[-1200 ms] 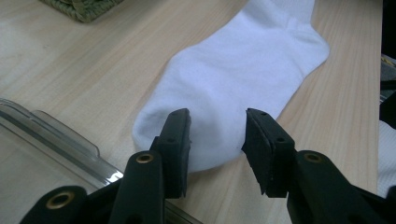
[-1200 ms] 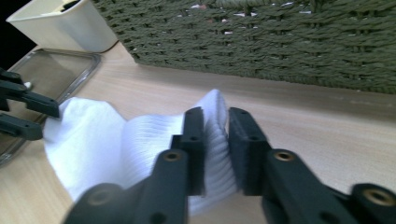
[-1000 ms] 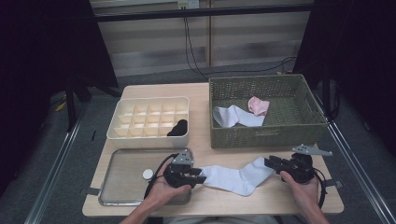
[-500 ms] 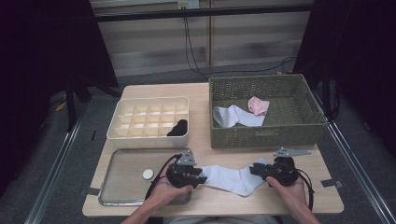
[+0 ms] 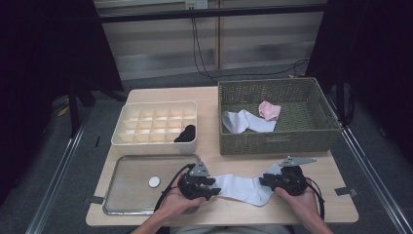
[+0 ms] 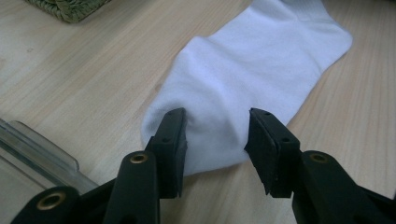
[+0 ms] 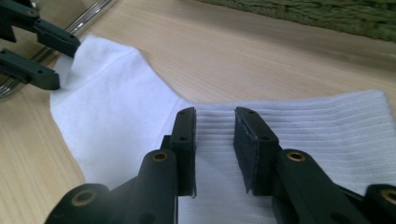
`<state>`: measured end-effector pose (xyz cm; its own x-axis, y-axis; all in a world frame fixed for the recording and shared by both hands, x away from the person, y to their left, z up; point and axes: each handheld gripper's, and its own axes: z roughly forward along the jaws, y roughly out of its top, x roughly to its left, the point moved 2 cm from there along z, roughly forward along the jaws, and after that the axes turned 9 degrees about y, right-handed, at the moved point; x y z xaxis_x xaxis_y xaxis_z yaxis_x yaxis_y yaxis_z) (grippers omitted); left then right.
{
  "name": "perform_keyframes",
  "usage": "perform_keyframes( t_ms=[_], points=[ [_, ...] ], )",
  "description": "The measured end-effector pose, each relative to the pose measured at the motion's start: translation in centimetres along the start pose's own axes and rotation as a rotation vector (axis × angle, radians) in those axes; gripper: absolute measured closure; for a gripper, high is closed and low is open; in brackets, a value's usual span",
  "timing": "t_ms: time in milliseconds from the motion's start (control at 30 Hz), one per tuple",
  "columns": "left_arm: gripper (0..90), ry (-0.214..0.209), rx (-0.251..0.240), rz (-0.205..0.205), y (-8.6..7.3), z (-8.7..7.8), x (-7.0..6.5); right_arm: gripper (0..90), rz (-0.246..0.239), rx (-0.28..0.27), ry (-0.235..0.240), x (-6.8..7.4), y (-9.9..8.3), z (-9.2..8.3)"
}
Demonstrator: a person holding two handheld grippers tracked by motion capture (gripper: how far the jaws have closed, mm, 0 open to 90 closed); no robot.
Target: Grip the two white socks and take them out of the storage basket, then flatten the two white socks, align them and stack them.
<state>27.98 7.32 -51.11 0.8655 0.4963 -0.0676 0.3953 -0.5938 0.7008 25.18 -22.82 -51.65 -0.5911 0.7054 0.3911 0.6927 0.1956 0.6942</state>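
A white sock (image 5: pixel 241 187) lies flat on the wooden table near its front edge. My left gripper (image 5: pixel 209 187) is at the sock's toe end. In the left gripper view its jaws (image 6: pixel 217 140) stand astride the toe of the sock (image 6: pixel 261 60); they have just been opening, and the pads are not squeezing it. My right gripper (image 5: pixel 267 181) is at the other end. In the right gripper view it (image 7: pixel 215 135) hovers over the ribbed cuff of the sock (image 7: pixel 116 107); its jaws have closed a little and stand open, with cloth showing in the gap.
A green wicker basket (image 5: pixel 277 141) at the back right holds a white sock (image 5: pixel 243 122) and a pink one (image 5: pixel 269 110). A white divided box (image 5: pixel 156 124) holds a black sock (image 5: pixel 185 133). A metal tray (image 5: pixel 131 170) with a white disc (image 5: pixel 154 182) lies front left.
My right gripper has moved left, from the table's right side onto the sock's cuff, and the sock's right end now lies flatter. The left hand has stayed in place.
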Motion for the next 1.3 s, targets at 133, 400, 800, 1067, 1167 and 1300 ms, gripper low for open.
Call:
perform_keyframes(
  t_ms=[133, 400, 800, 1067, 1167, 1300],
  points=[
    [53.9, 0.001, -0.004, -0.005, 0.0, 0.0, 0.0, 68.1, 0.009, -0.009, -0.021, -0.3, -0.3, -0.5],
    [52.6, -0.007, -0.006, -0.024, 0.3, 0.3, 0.0, 63.3, 0.016, -0.036, -0.025, -0.6, -0.7, -1.0],
    [41.6, -0.002, -0.039, -0.101, 0.6, -0.8, 1.0, 53.7, 0.04, -0.075, 0.048, -0.3, 0.1, -1.6],
    [37.3, 0.006, -0.07, -0.126, 0.3, -2.0, 1.7, 50.0, 0.045, -0.108, 0.062, -0.6, 0.5, -2.0],
    [35.2, 0.023, -0.065, -0.119, 0.2, -2.5, 2.0, 49.4, 0.049, -0.11, 0.071, -0.6, 0.7, -1.9],
    [30.3, 0.028, -0.063, -0.123, 0.1, -3.1, 2.2, 49.5, 0.042, -0.141, 0.084, -0.5, 1.3, -2.1]
  ],
)
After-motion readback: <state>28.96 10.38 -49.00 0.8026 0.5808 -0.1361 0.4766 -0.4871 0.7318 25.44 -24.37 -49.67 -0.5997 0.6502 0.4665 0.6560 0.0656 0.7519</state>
